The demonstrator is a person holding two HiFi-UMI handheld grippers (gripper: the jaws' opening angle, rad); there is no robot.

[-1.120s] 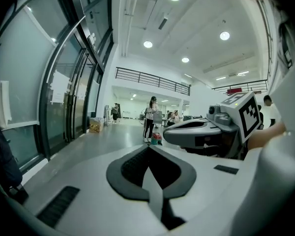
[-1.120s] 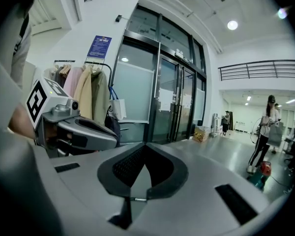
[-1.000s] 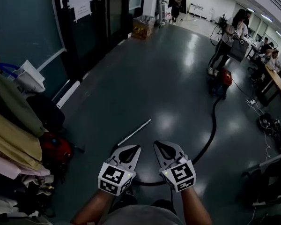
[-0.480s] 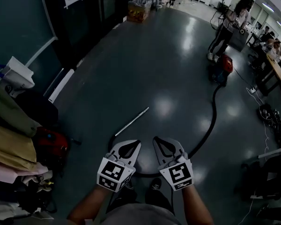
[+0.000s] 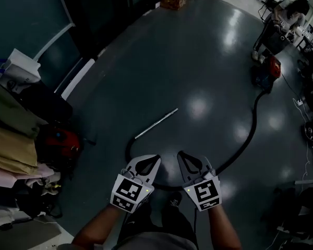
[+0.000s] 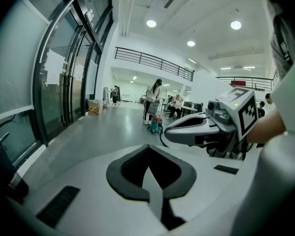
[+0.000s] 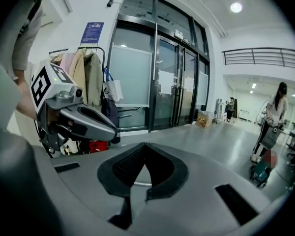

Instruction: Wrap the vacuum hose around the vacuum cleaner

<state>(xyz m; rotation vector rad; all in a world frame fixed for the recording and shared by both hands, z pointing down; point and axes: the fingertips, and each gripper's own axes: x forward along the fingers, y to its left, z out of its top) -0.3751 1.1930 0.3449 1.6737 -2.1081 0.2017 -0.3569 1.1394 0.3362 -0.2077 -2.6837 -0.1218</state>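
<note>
Left hand-held gripper (image 5: pixel 153 159) and right hand-held gripper (image 5: pixel 181 155) both clenched, empty, near the hose (image 5: pixel 249 137); vacuum cleaner (image 5: pixel 266 74) far right.

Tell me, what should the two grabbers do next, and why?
Probably open the right gripper and lower it to the black hose on the floor by its tips. Both it and the left gripper are shut and empty. The hose lies loose in a long curve from the vacuum cleaner to the metal tube, so nothing is wrapped yet.
</note>
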